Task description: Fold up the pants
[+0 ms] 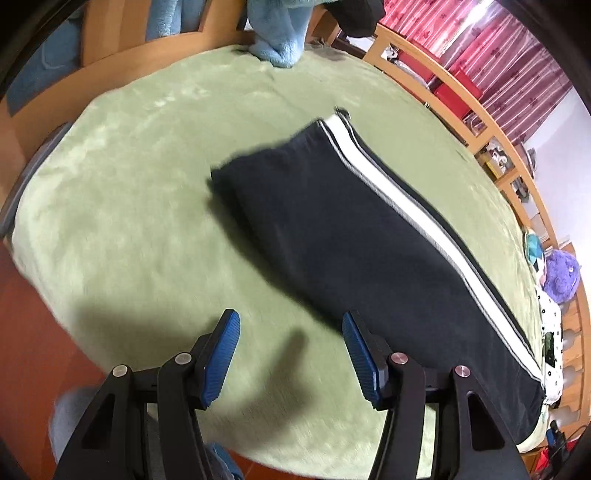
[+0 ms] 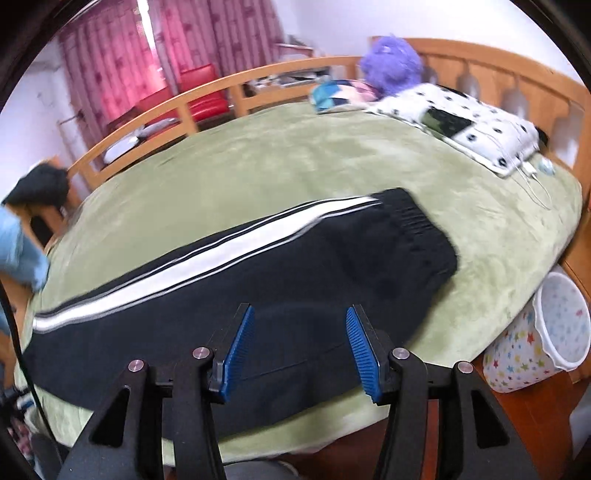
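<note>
Dark navy pants (image 1: 351, 251) with a white side stripe lie flat, legs stacked, on a green blanket (image 1: 147, 206) on the bed. In the left wrist view their hem end is far and the rest runs to the lower right. My left gripper (image 1: 290, 332) is open and empty above the blanket, just left of the pants' near edge. In the right wrist view the pants (image 2: 258, 295) span the bed, with the elastic waistband at right. My right gripper (image 2: 299, 325) is open and empty, hovering above the pants' near edge.
A light blue fleece (image 1: 280, 33) hangs at the bed's far end. A spotted pillow (image 2: 461, 122) and purple plush (image 2: 391, 62) lie at the head. A wooden rail (image 2: 207, 92) rings the bed. A star-print bin (image 2: 543, 339) stands on the floor.
</note>
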`<state>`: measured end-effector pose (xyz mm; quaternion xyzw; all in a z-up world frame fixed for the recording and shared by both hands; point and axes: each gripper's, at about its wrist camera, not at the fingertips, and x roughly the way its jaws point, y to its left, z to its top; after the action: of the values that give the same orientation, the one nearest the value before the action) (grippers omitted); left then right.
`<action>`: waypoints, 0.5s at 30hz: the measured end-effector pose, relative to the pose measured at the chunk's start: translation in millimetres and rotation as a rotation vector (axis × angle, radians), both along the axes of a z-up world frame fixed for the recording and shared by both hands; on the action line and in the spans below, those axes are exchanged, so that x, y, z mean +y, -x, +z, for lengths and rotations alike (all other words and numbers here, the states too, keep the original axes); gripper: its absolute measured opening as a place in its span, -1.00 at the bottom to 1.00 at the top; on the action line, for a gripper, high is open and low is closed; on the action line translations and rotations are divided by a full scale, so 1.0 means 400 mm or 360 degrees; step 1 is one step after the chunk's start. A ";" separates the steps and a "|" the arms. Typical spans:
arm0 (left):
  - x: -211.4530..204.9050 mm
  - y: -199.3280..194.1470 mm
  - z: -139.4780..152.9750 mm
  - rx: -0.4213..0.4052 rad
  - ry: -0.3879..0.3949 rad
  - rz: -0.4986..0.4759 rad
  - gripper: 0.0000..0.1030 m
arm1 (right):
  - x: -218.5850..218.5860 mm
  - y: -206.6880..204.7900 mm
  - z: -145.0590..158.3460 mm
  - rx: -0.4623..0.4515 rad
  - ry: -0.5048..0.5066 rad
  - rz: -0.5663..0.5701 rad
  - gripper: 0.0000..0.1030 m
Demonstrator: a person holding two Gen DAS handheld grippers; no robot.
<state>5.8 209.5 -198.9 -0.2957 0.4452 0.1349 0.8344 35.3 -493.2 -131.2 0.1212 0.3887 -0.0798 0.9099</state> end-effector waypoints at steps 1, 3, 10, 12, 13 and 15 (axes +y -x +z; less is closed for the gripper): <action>0.015 -0.009 0.002 -0.0023 -0.0004 0.0007 0.07 | 0.040 0.003 -0.004 0.0019 -0.0006 0.0039 0.01; 0.055 -0.047 0.005 -0.0051 -0.0019 0.0040 0.07 | 0.103 0.022 -0.013 0.0055 0.0022 0.0057 0.01; 0.158 -0.192 -0.076 0.0053 0.0035 0.0159 0.03 | 0.301 0.038 -0.052 0.0173 -0.0004 0.0122 0.01; 0.168 -0.203 -0.087 0.0041 0.0059 0.0094 -0.54 | 0.340 0.034 -0.064 0.0206 0.0000 0.0143 0.01; 0.172 -0.198 -0.078 -0.0018 0.0119 0.0040 -0.66 | 0.356 0.032 -0.068 0.0216 0.0008 0.0150 0.01; 0.192 -0.167 -0.046 -0.0148 0.0221 0.0038 -0.69 | 0.377 0.018 -0.076 0.0242 0.0030 0.0154 0.01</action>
<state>72.6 286.1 -217.3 -0.3642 0.4107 0.0998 0.8299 28.1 -342.5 -161.5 0.0875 0.4614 -0.0485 0.8816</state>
